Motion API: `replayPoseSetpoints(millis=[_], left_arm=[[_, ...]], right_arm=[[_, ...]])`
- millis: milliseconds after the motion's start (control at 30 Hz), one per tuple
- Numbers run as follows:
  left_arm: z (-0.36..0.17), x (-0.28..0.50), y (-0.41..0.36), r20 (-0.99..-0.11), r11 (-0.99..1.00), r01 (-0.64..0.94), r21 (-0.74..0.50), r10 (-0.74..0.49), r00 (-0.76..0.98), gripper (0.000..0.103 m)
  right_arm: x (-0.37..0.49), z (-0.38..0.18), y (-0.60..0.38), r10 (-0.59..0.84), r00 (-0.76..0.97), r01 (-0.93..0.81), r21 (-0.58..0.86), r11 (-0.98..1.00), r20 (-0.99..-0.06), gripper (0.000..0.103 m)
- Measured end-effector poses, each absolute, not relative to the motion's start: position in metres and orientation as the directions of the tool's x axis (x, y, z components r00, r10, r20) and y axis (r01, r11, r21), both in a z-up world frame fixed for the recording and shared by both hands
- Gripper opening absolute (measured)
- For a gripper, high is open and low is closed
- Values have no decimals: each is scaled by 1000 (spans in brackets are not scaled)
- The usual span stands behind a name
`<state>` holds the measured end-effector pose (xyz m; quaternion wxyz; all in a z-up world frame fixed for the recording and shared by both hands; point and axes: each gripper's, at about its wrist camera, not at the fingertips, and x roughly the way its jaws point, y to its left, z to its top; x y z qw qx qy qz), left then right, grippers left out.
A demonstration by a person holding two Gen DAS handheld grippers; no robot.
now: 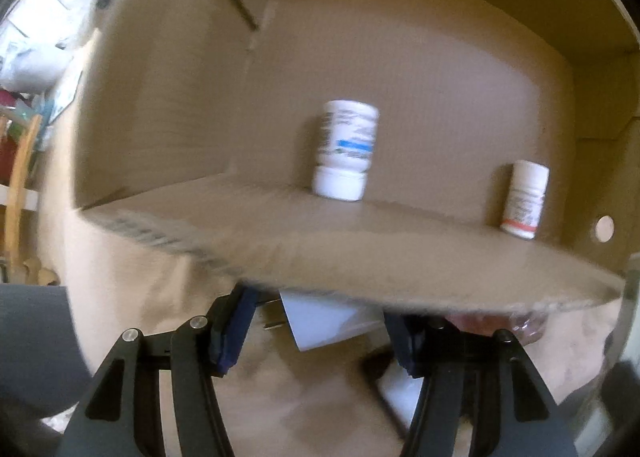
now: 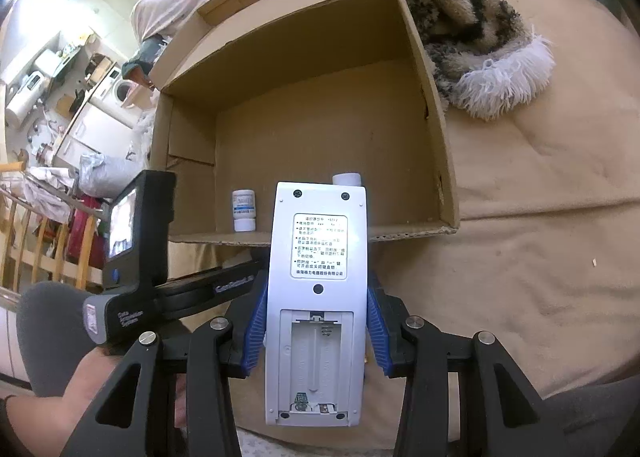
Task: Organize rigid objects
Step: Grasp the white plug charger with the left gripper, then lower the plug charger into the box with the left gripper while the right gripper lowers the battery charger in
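Observation:
A cardboard box (image 2: 320,129) lies on its side on a beige bedspread, its opening toward me. Two white pill bottles stand inside: one with a blue band (image 1: 346,149), also in the right wrist view (image 2: 243,211), and one with a red band (image 1: 523,199), only its cap showing in the right wrist view (image 2: 346,179). My right gripper (image 2: 316,321) is shut on a white remote control (image 2: 316,297), back side up, battery bay open, just in front of the box. My left gripper (image 1: 320,327) is open below the box's lower flap (image 1: 360,249), around a white plug adapter (image 1: 320,321).
A fluffy patterned blanket (image 2: 472,29) lies right of the box. The left hand-held gripper body (image 2: 140,257) sits left of the remote. A wooden rail (image 2: 48,249) and cluttered room lie beyond the bed's left edge. The beige bedspread (image 2: 540,217) stretches to the right.

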<state>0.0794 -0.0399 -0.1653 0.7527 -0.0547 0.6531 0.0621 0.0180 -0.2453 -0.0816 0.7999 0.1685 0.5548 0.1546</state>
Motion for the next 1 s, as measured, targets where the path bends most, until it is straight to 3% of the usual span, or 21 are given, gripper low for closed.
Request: replayPoseSetpoints(millis=[300,633,1000], left_arm=[[-157,56,3,-992,980,-200,-13,12,125,57],[-71,33,20,-950,993,-116,-24,13,313,57],[-17,57,-6,-882,997,-64,-30,4,471,57]], right_arm=[[21,-82,-240,431,330,-67,434,898,-840,46],[15,-62,-244,461,401,-98,464,881,-792,46],[45,-28,-243,470,456,-140,461,877,-756,46]])
